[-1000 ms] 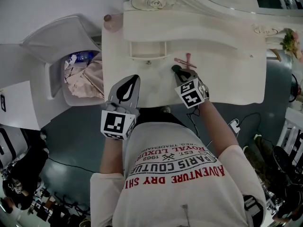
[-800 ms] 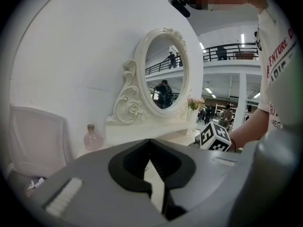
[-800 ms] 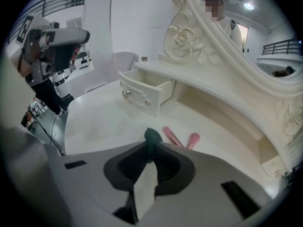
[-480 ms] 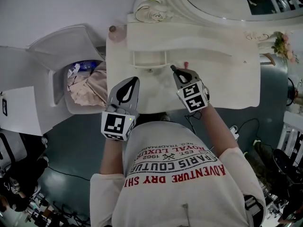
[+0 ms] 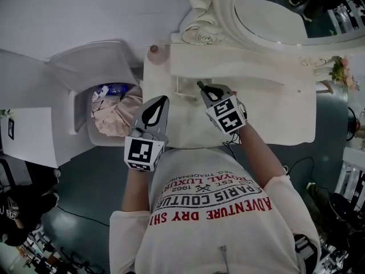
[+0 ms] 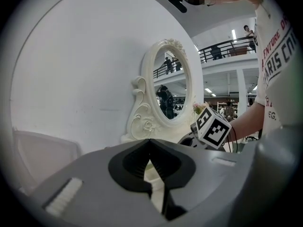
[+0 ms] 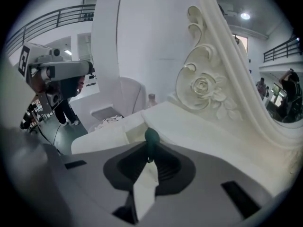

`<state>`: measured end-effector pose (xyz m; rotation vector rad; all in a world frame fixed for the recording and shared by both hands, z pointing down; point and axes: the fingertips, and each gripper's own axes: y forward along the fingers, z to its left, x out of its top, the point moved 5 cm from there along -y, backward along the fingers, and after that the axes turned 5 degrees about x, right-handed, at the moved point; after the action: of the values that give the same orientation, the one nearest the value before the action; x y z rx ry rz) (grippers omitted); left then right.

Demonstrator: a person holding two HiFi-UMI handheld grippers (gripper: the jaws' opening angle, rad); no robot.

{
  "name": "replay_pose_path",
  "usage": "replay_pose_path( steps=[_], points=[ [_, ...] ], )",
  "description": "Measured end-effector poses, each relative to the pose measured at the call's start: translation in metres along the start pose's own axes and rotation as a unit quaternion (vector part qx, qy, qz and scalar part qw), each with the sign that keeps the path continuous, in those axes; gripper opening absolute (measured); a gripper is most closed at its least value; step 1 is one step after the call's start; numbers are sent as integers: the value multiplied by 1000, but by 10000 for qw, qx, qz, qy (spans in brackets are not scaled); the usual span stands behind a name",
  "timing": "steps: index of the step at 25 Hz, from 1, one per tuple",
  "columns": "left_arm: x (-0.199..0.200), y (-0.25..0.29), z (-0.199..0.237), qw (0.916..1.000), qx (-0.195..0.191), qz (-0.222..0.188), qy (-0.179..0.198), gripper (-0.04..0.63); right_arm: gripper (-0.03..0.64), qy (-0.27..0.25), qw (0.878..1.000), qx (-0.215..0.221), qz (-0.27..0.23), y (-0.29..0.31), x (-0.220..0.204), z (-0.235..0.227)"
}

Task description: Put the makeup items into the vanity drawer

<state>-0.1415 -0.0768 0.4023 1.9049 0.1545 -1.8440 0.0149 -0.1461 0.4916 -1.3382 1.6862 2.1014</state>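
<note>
Cream-white vanity, dark green makeup item, black-and-white marker cube

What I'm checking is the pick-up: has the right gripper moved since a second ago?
Yes. The right gripper, holding a dark green item, moved left along the vanity top toward the drawer.

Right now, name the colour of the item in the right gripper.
The item is dark green, clearest in the right gripper view.

Vanity: cream paint, smooth, satin, carved relief; mirror: glossy glass; L gripper, R gripper: matt grey plastic shells, ribbed black pads; makeup item: dark green, glossy; T-shirt: matt cloth, printed.
</note>
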Motion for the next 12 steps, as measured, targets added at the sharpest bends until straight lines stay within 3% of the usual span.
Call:
replay_pose_path(
  steps=[5,12],
  points=[
    [-8,-6,22,9999,97,42,-30,9,43,100,9995,134,284,31,4,7],
    [-18,-11,35,9996,193,116,-166,9,200,265,9986,208,404,45,3,11]
  ],
)
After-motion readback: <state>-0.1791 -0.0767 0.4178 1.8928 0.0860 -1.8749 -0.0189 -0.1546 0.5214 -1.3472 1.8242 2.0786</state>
